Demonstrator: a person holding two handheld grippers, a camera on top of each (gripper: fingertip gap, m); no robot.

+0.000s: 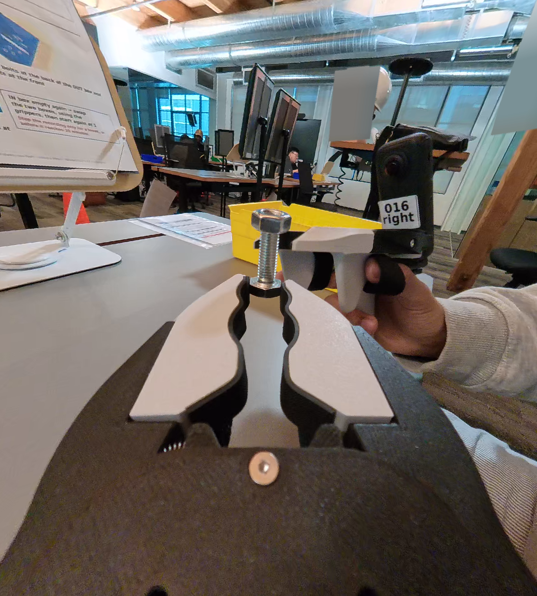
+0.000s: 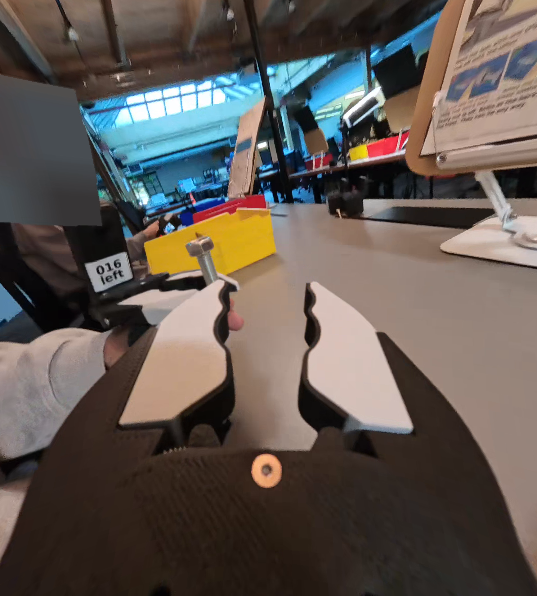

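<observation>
My left gripper [image 1: 264,286] is shut on a silver hex nut [image 1: 265,283] at its fingertips, a little above the grey table [image 1: 67,338]. A silver hex-head bolt [image 1: 268,245] stands upright in the nut, head up. My right gripper [image 2: 270,287] is open and empty. In the right wrist view the bolt [image 2: 204,261] rises just past the tip of its left finger [image 2: 193,338], outside the gap. In the left wrist view one right finger [image 1: 331,240] reaches in from the right, level with the bolt's upper shank. A hand [image 1: 399,319] holds that gripper.
A yellow bin [image 1: 244,238] stands on the table behind the bolt; it also shows in the right wrist view [image 2: 244,238], with a red bin [image 2: 228,206] behind. A document stand [image 1: 35,96] with a white base [image 1: 44,258] stands left. A printed sheet [image 1: 189,227] lies beyond. The grippers are tip to tip, or close to it.
</observation>
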